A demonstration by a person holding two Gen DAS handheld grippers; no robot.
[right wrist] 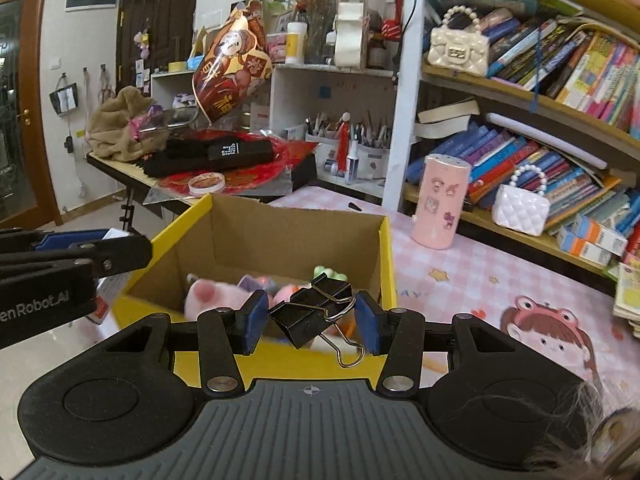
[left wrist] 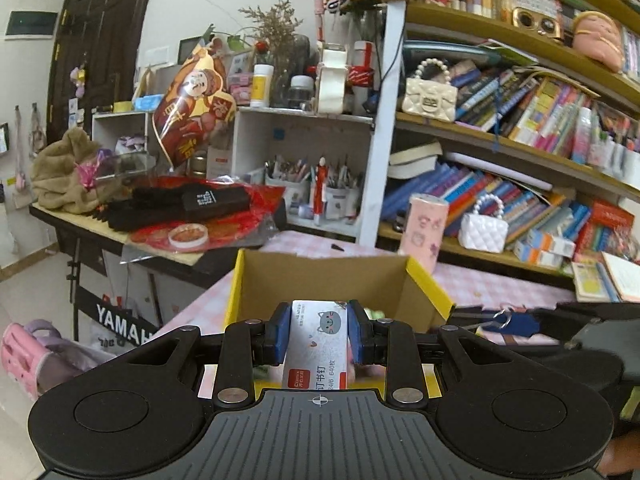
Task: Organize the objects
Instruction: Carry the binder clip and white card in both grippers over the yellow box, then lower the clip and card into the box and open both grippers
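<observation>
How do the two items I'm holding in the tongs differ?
The staple box in the left tongs is a flat printed carton gripped squarely; the binder clip in the right tongs is black metal with wire handles, held tilted. Both hang near the yellow cardboard box.

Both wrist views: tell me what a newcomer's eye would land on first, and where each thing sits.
The yellow cardboard box stands open on the pink checked tablecloth, soft toys piled inside. The left gripper is shut on a staple box with a grey cat face, the right gripper on a black binder clip, both at the box's near edge. Behind, on the right, stand crammed bookshelves.
</observation>
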